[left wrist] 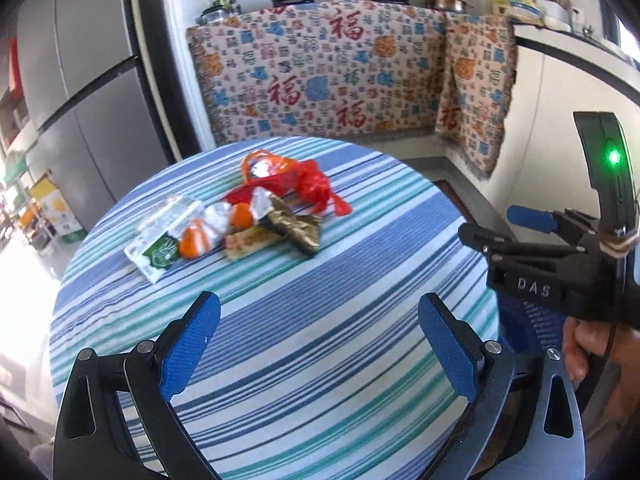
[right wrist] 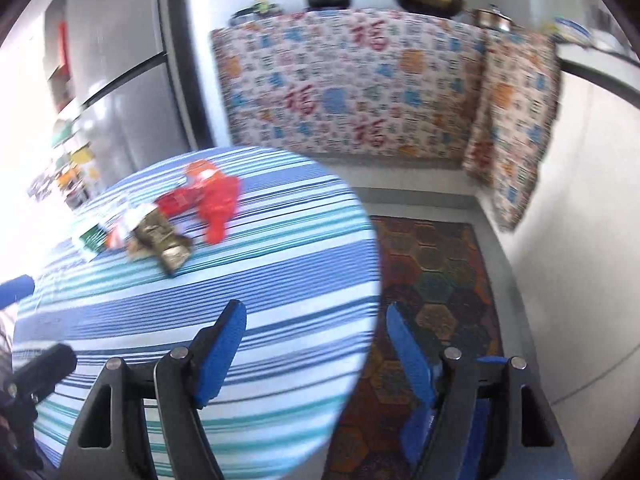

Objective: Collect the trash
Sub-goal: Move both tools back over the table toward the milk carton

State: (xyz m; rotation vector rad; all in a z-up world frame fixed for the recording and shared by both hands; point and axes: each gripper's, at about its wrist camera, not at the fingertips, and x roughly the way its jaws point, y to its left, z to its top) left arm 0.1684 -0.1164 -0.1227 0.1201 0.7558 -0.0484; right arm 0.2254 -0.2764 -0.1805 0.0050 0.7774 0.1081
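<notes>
Wrappers (left wrist: 236,220) heaped on striped table (left wrist: 320,360), pile running left-right.

Crumpled wrappers (left wrist: 240,220) heaped on striped tablecloth (left wrist: 320,340).

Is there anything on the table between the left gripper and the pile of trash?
Nothing visible. The left gripper is open and empty, and only bare striped tablecloth lies between it and the trash pile on the table's far half. The right gripper is off to the right, not across that path.
</notes>
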